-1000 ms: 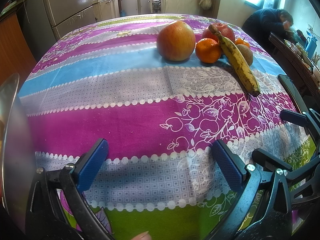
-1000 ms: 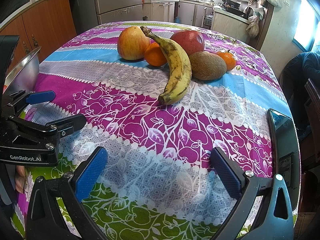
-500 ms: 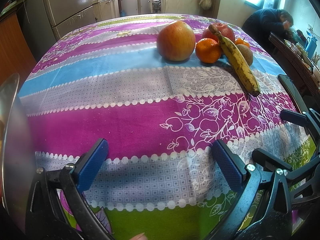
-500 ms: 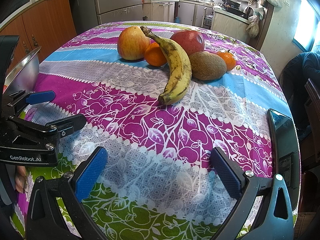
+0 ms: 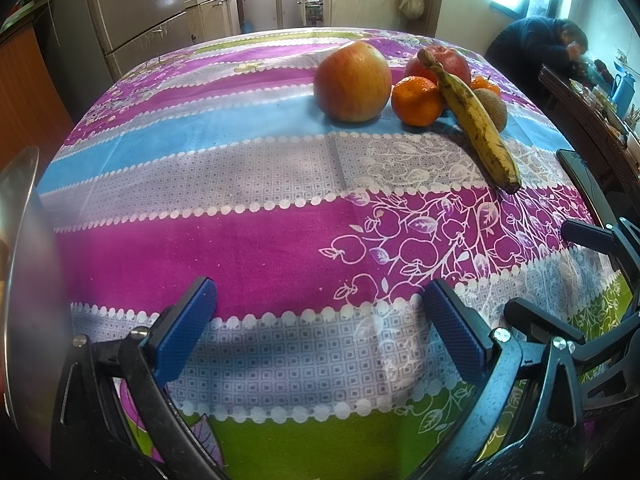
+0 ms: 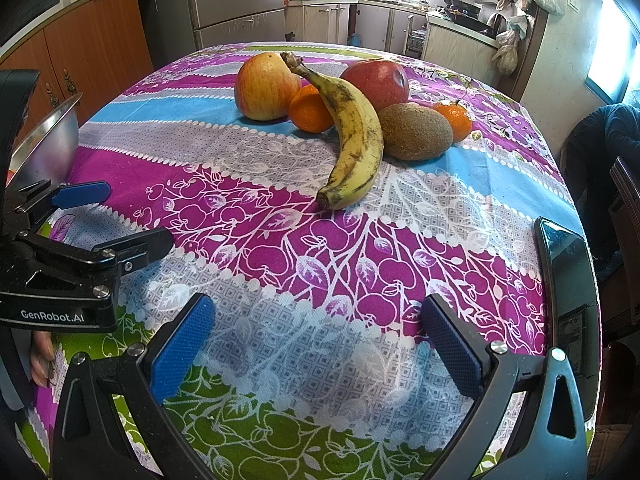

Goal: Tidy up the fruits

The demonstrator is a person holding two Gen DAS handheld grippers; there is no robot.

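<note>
Striped tablecloth (image 6: 320, 272) bare between banana (image 6: 356, 136), right hand-held gripper (image 6: 316, 340).

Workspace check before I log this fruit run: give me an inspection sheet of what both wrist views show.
Surface: table under a striped, fruit-print cloth.
Job's things: yellow-red apple, red apple, banana, kiwi, two oranges, clustered at the far side; metal bowl at the left edge.
Clutter: phone at the right edge.
Grippers: left gripper and right gripper open, empty, near side.
Cables: nothing seen.
Surroundings: kitchen cabinets, fridge; person seated by the window.
</note>
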